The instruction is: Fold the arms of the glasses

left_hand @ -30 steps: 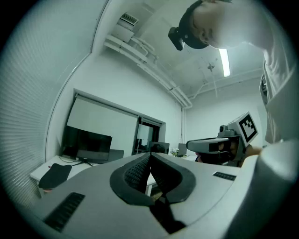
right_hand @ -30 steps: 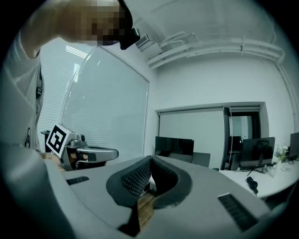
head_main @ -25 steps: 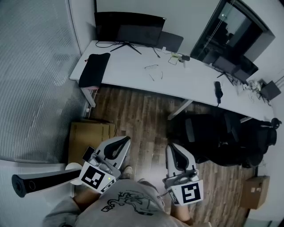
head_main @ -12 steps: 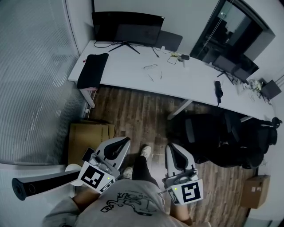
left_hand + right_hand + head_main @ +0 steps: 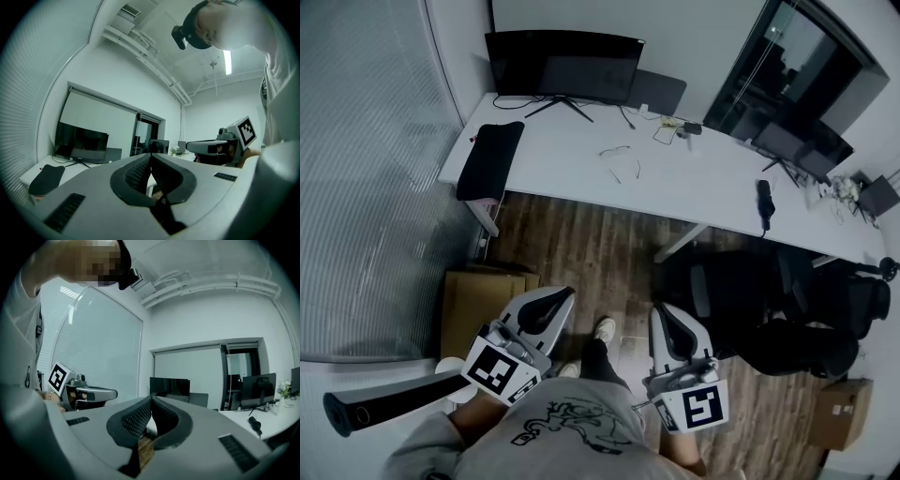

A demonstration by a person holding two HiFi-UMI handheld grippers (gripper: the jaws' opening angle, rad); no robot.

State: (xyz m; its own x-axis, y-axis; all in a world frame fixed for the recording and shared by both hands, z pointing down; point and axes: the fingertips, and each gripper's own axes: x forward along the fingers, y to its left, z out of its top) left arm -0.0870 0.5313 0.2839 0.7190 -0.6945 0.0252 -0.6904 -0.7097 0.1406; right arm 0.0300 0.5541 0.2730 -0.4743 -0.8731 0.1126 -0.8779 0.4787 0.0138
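The glasses (image 5: pixel 615 149) lie on the white desk (image 5: pixel 703 178) far ahead, thin-framed, with both arms spread open toward me. My left gripper (image 5: pixel 558 298) and right gripper (image 5: pixel 664 314) are held close to my body over the wooden floor, a long way short of the desk. In the left gripper view the left gripper (image 5: pixel 150 157) has its pads together with nothing between them. The right gripper (image 5: pixel 151 401) in its own view is likewise shut and empty. Each gripper shows beside the other in these views.
A dark monitor (image 5: pixel 562 61) and a black bag (image 5: pixel 487 159) stand on the desk's left part. A black handset (image 5: pixel 763 199) lies further right. A cardboard box (image 5: pixel 483 300) sits on the floor at left, black office chairs (image 5: pixel 750 300) at right.
I have stepped toward the desk: a leg and a white shoe now show between the grippers, and the scene has shifted in the head view. Both grippers stay shut and empty.
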